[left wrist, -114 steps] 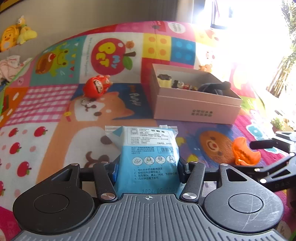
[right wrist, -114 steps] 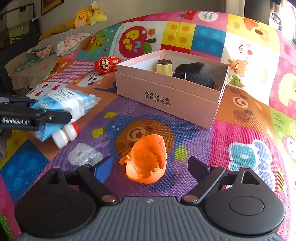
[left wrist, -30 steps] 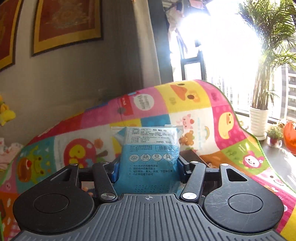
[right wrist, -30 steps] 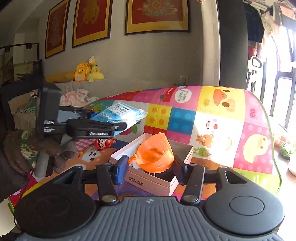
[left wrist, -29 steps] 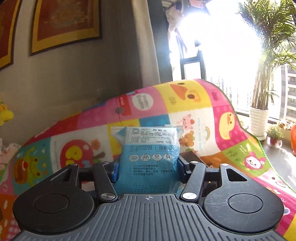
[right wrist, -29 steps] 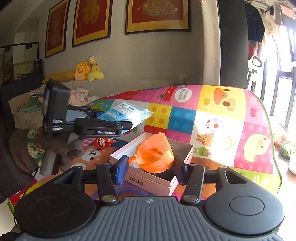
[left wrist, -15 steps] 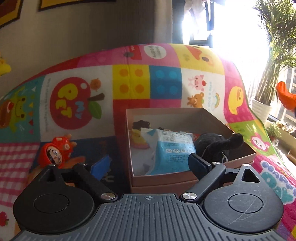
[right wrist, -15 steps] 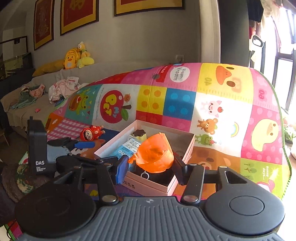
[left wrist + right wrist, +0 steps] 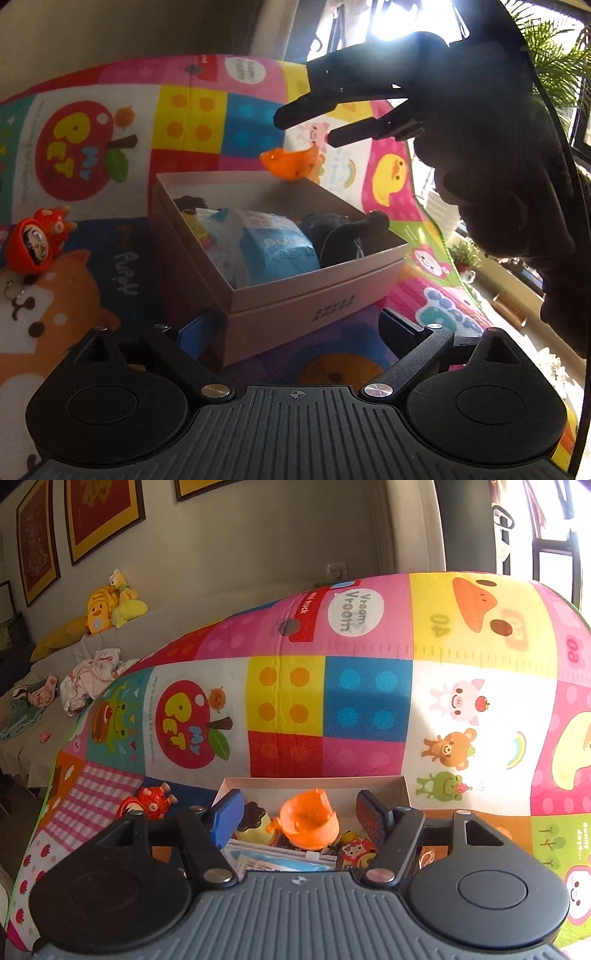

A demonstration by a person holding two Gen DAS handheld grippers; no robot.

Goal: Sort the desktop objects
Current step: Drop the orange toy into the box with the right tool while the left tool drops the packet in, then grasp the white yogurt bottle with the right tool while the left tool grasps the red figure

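We see the play mat [image 9: 110, 236] run off every frame edge. On it the pink box [image 9: 295, 295] holds a blue packet [image 9: 277, 247] and a dark plush [image 9: 340, 236], both half hidden by its near wall. Our right gripper [image 9: 299, 812] has just been opening; the orange toy [image 9: 308, 825] sits between its pads, clear of both, over the box. Our left gripper [image 9: 295, 332] gapes empty before the box's near corner. A red doll [image 9: 33, 240] lies beside the box.
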